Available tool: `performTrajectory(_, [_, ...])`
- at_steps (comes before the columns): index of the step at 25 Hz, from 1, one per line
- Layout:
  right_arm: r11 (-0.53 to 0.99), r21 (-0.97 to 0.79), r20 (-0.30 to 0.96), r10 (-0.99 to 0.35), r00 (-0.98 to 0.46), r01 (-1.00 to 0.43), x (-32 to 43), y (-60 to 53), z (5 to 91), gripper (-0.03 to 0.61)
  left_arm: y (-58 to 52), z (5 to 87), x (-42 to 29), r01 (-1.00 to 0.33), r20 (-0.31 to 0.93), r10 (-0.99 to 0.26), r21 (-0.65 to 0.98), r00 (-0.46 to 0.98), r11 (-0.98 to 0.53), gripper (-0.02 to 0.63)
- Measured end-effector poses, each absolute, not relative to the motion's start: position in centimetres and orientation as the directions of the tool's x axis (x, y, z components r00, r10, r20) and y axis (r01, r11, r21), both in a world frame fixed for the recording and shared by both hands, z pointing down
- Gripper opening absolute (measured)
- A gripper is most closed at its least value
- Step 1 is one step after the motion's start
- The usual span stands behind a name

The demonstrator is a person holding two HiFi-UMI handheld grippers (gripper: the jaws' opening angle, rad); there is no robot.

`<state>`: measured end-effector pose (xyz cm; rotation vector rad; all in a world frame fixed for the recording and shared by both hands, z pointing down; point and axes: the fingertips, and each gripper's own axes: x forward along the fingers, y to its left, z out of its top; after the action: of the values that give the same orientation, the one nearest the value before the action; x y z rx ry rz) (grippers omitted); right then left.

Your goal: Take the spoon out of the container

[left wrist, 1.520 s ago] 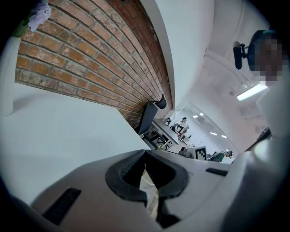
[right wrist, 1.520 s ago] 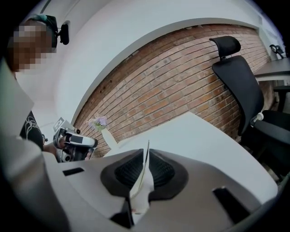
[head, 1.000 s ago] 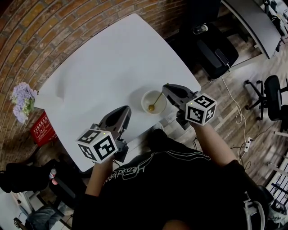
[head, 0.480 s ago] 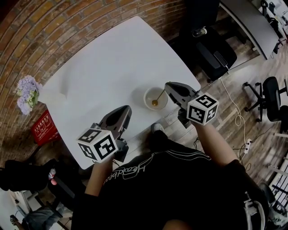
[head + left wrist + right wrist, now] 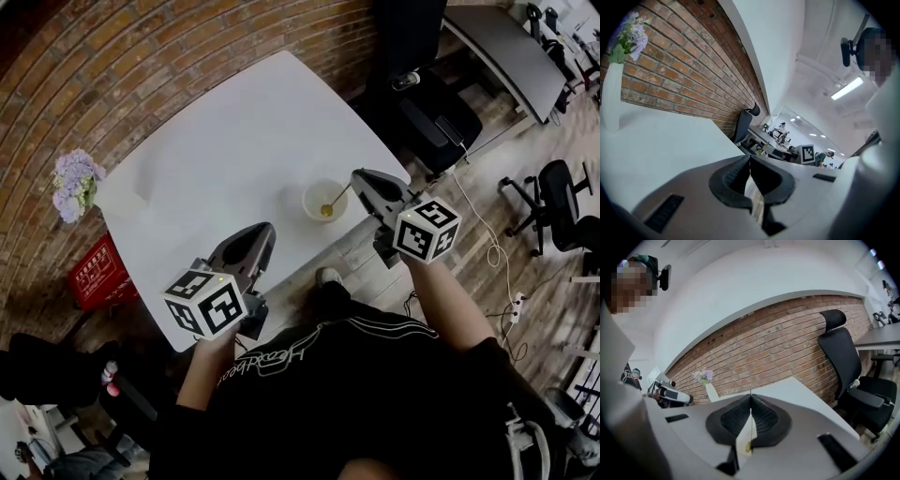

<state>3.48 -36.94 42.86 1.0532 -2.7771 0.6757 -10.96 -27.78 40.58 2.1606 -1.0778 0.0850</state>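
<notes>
See left gripper nearest, at lower left of the head view, jaws pressed together on nothing, over the near edge of the table. Find right gripper right of centre, clamped on the thin handle end of the spoon, handle slanting down-left from the tips. Note the spoon's bowl end lying within the outline of the container, close to the table's right edge; cannot tell whether clear of the rim yet. Farther off, at far left, pass flowers, well apart. Expect trouble from so narrow a pinch: could pivot or slip between the pads under a quick swing. Beware also a snag on the rim, enough to tip or drag the light container toward that nearby edge.
</notes>
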Motion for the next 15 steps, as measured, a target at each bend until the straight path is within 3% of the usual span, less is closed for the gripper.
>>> performTrajectory(15, [0.69,-0.32,0.09,-0.661,-0.745,-0.65,3.1,-27.6,34.0,-0.002,-21.7,35.0,-11.4,-0.695,0.25,-0.685,0.508,0.685,-0.509,0.005])
